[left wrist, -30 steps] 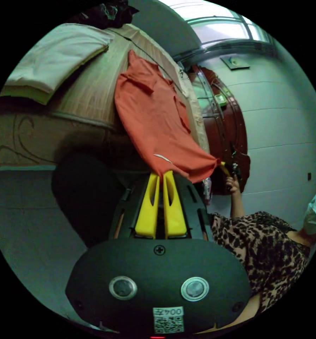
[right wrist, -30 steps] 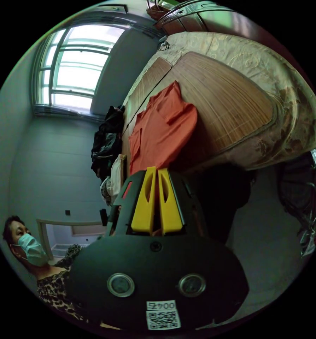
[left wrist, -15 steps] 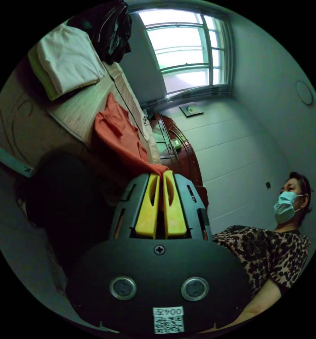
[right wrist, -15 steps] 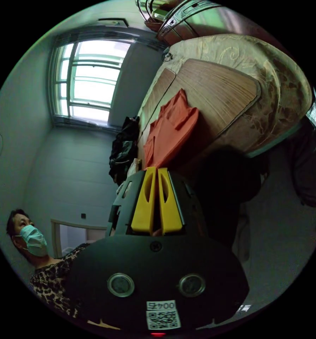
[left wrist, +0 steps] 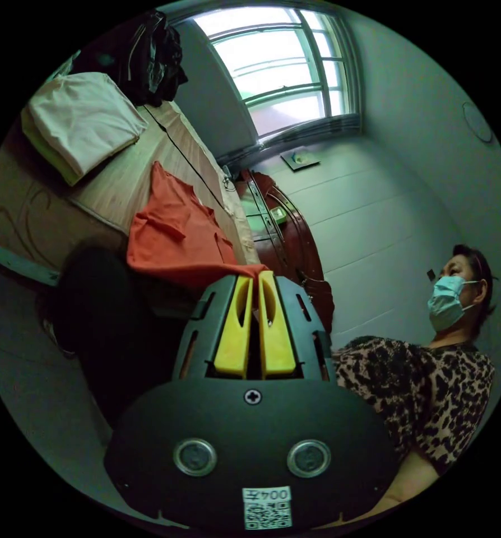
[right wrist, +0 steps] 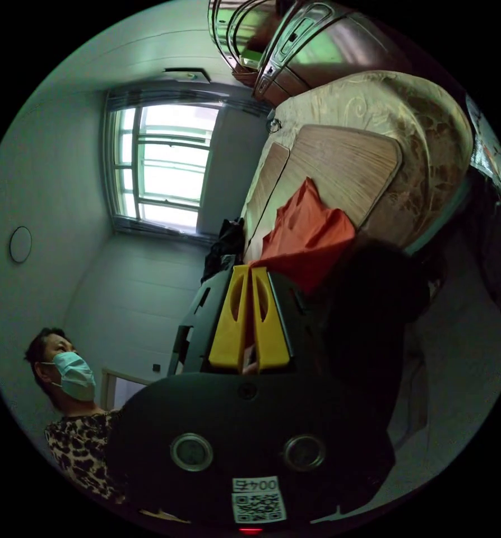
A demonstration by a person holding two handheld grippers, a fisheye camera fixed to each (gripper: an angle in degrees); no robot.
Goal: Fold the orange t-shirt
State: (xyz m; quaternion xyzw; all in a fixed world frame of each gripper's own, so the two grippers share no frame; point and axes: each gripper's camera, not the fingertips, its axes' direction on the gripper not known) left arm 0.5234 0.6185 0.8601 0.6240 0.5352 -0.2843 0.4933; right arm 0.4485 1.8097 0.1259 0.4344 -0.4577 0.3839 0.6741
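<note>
Partly hidden behind left claw (left wrist: 254, 276): orange t-shirt's (left wrist: 175, 235) pinched hem.

1. A white sticker (left wrist: 267, 507) with a square code and short mirrored characters sits on the left tool's black housing; they cannot be made out.
2. A matching sticker (right wrist: 258, 500) sits on the right tool's housing, equally unreadable.

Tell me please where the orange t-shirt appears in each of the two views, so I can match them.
Left gripper view: the orange t-shirt lies left of centre on the bed mat, its hem at the yellow jaws.
Right gripper view: it sits just right of centre, above the jaws.
Shared landmark: the window.
</note>
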